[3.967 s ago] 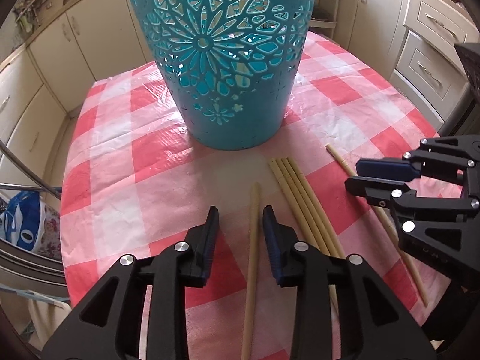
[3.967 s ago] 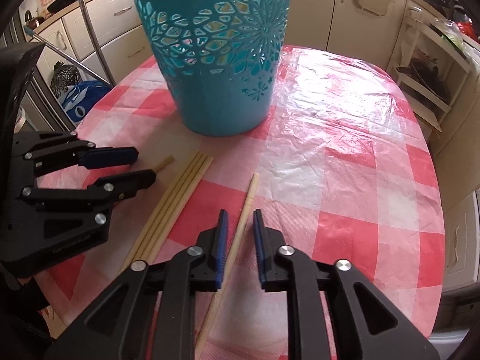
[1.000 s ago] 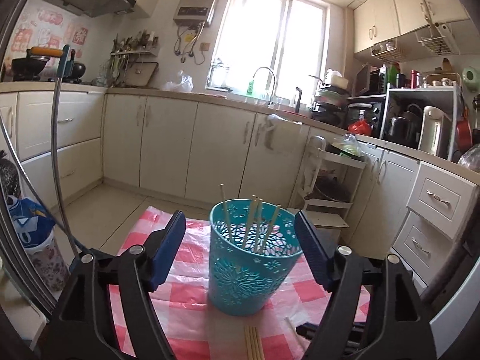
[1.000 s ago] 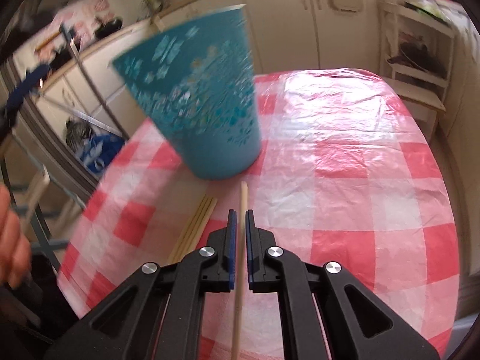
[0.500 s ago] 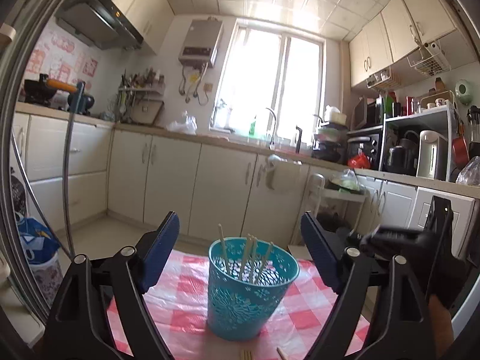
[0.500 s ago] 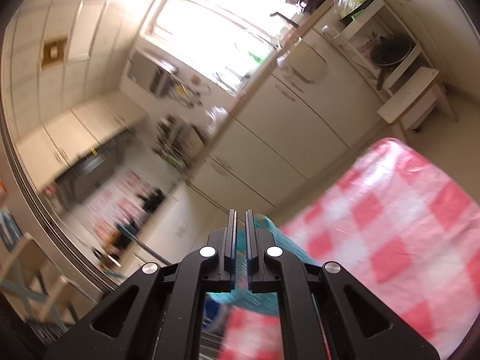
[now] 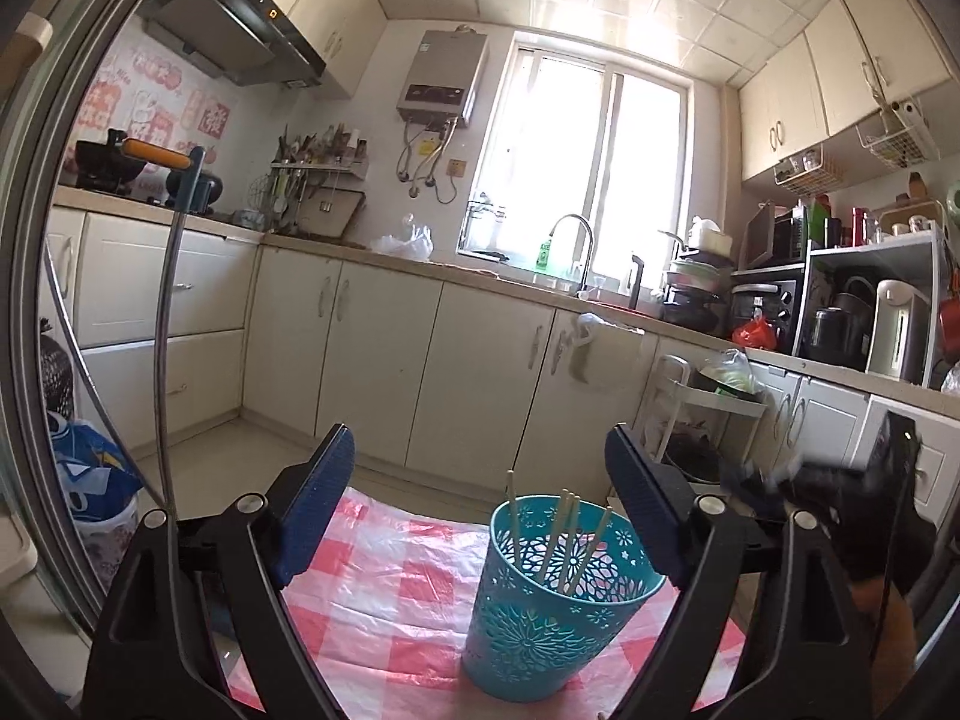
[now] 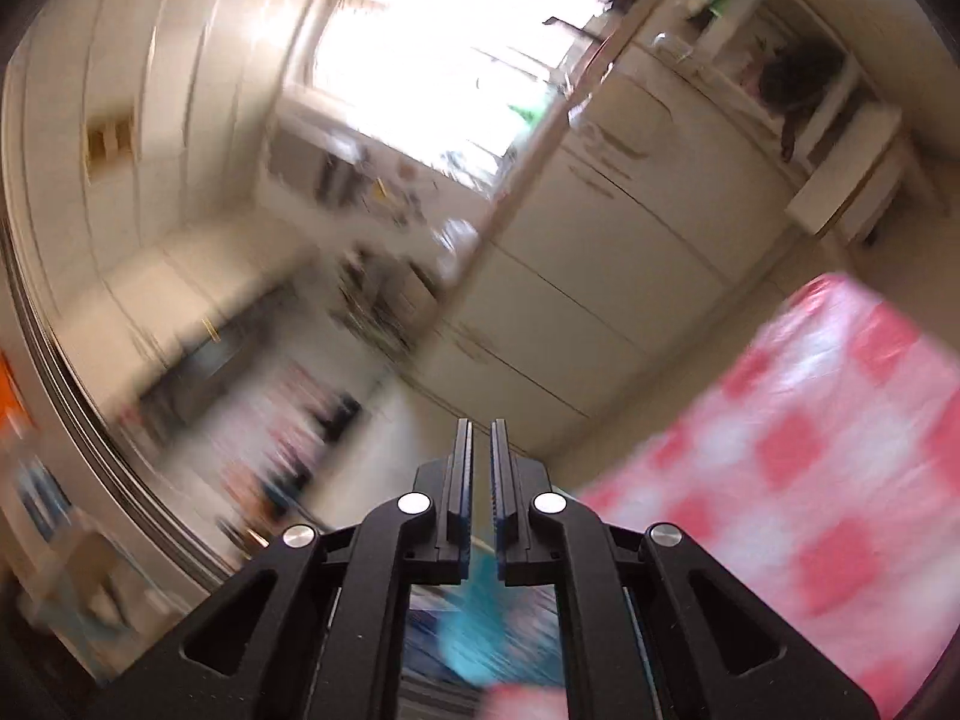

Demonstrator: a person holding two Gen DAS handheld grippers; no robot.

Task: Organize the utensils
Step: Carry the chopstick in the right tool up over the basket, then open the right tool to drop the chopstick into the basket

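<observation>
A teal cut-out basket (image 7: 564,594) stands on the red-and-white checked table (image 7: 384,588). Several wooden chopsticks (image 7: 561,534) lean upright inside it. My left gripper (image 7: 477,429) hovers level behind the basket, open wide, with nothing between its fingers. My right gripper (image 8: 478,426) is shut to a thin slit, and no chopstick shows between its pads. The right wrist view is blurred and tilted, with the basket (image 8: 480,618) a teal smear under the fingers. In the left wrist view the right gripper (image 7: 756,477) is a dark blur beside the basket's rim.
Cream cabinets (image 7: 480,372) and a worktop with a sink tap (image 7: 576,252) run along the far wall. A metal pole (image 7: 162,360) rises at the left with a blue bag (image 7: 90,492) at its foot. A small trolley (image 7: 708,414) stands beyond the table (image 8: 810,480).
My right gripper lifted off the table, tilting up and rolling; the chopstick between its jaws is no longer seen. My left gripper rose slightly and opened wider; the basket moved right in its view.
</observation>
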